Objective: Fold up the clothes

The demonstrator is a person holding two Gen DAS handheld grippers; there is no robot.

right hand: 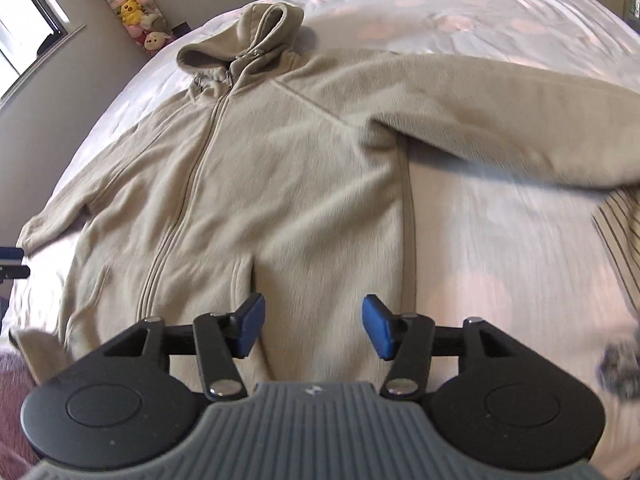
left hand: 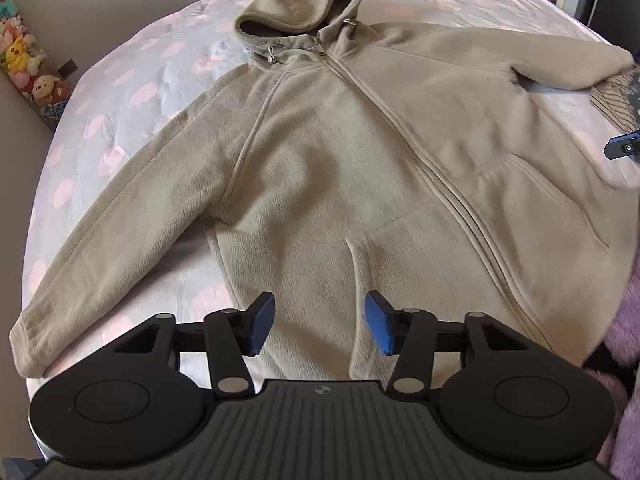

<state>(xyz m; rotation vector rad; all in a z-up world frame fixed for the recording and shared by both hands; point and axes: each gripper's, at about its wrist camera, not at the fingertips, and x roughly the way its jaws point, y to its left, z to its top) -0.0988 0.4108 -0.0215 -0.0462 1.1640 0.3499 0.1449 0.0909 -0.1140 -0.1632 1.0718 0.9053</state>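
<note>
Bed point(left hand: 132, 80) fills both views, white cover with faint pink spots, wall behind it. Beige fleece hoodie point(left hand: 340, 184) lies flat on the cover, front up, zipper point(left hand: 404, 128) closed top to hem, hood point(left hand: 298, 10) bunched at the far end. Both sleeves spread outward: one point(left hand: 116, 232) angles toward the near left edge in the left wrist view, the other point(right hand: 500, 112) runs off to the right in the right wrist view, blurred at the cuff end. Striped fabric point(right hand: 618, 232) sits just beside that cuff. Purple fuzzy material point(left hand: 624, 320) at the near edge of the bed, next to the hem. Row of plush toys point(right hand: 132, 12) against the wall past the hood. Left gripper point(left hand: 319, 322) above the lower front panel, left of the zipper, blue pads spread apart, nothing between them. Right gripper point(right hand: 313, 326) above the lower panel on the other side of the zipper, pads likewise spread, holding nothing. No earlier frame to compare.
</note>
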